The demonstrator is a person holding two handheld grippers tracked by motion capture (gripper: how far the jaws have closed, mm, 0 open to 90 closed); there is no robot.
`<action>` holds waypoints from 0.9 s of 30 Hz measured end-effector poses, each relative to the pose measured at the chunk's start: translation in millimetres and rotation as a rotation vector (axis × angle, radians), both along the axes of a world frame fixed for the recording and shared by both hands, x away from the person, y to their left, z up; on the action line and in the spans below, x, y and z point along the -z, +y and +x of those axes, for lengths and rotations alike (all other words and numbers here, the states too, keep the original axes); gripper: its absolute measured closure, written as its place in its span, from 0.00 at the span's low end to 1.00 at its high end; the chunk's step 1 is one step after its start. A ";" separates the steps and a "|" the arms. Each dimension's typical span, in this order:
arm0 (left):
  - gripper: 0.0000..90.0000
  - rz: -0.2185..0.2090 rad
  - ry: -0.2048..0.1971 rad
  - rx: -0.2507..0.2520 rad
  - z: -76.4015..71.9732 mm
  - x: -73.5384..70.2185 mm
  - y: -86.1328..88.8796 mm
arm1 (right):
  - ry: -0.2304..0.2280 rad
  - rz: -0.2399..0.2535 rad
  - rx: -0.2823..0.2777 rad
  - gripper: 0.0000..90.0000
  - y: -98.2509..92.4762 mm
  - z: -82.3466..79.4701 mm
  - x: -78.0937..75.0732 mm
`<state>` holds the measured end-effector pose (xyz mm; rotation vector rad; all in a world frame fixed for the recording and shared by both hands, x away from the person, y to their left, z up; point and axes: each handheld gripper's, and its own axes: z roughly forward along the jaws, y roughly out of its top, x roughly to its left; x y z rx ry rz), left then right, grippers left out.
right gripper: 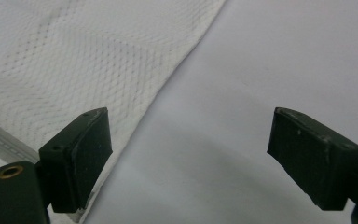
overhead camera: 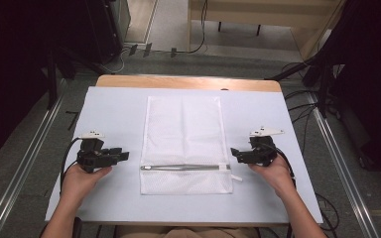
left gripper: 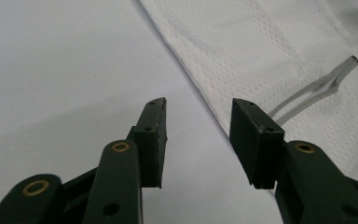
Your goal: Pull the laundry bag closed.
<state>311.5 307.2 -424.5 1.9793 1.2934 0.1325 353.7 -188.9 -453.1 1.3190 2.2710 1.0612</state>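
A wooden table [overhead camera: 188,82] topped by a pale sheet [overhead camera: 114,114] stands on grey carpet [overhead camera: 25,163]. Metal floor rails [overhead camera: 27,158] run at 9 and 3 o'clock. Cables [overhead camera: 302,106] trail at 2 o'clock; a light wooden bench [overhead camera: 263,12] sits at 12; dark equipment [overhead camera: 104,25] at 11.

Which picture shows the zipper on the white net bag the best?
The high view: the zipper runs whole across the near end of the white mesh bag, pull at the right. The left gripper view catches one gaping end past the left tongs; the right gripper view shows just a sliver.
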 end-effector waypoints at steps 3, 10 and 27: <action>0.51 0.006 0.022 0.004 2.4 1.3 -1.1 | 0.021 0.011 -0.013 0.15 -0.9 -0.3 0.1; 0.48 -0.003 0.017 0.012 2.9 0.0 -2.1 | 0.010 0.011 -0.014 0.16 -3.2 -2.0 -2.1; 0.45 -0.011 0.019 0.006 3.7 -1.0 0.2 | 0.012 0.013 -0.031 0.32 -5.3 -3.9 -3.7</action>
